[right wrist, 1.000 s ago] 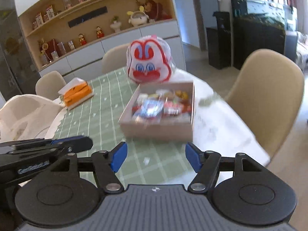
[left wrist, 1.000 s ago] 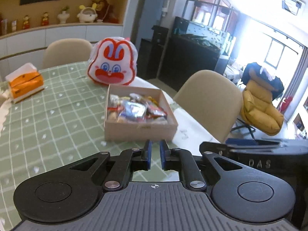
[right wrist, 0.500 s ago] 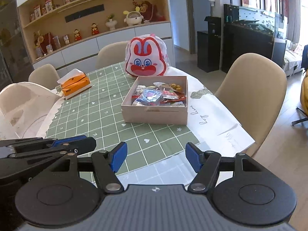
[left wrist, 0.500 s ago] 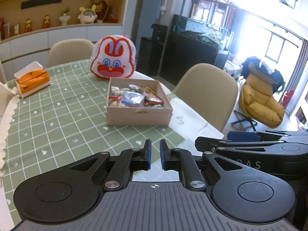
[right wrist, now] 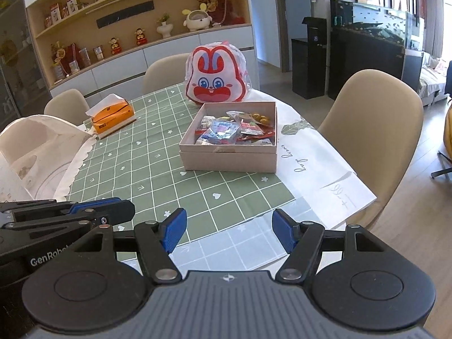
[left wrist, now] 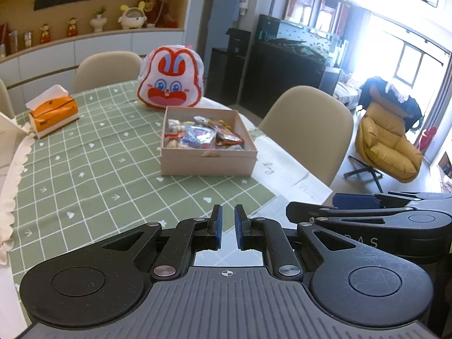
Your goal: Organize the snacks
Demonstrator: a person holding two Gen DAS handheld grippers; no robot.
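the shallow pale-pink cardboard box (right wrist: 228, 156), packed with mixed foil and plastic snack packets (right wrist: 234, 128), sits on the green checked tablecloth of the surface (right wrist: 135, 169), with a white and red rabbit-face plastic bag (right wrist: 216, 77) just behind it at 12 o'clock. from the right tool (right wrist: 229, 230) the box lies straight ahead at 12 o'clock, well apart, with bare cloth between. from the left tool (left wrist: 228, 227) it sits a shade toward 11 o'clock, also well apart. neither looks clearly nearer, but the right one is squared up to the box.

the box shows its front wall to both tools, its longer run going 9 to 3 o'clock, so a reach straight in meets the packets over that wall.

the right tool is released, blue pads standing wide with nothing between them. the left tool is clenched, pads nearly together and empty. by that, the right looks readier to pick a packet.

an orange tissue box (right wrist: 113, 117) rests off at 10 o'clock, clear of the path.
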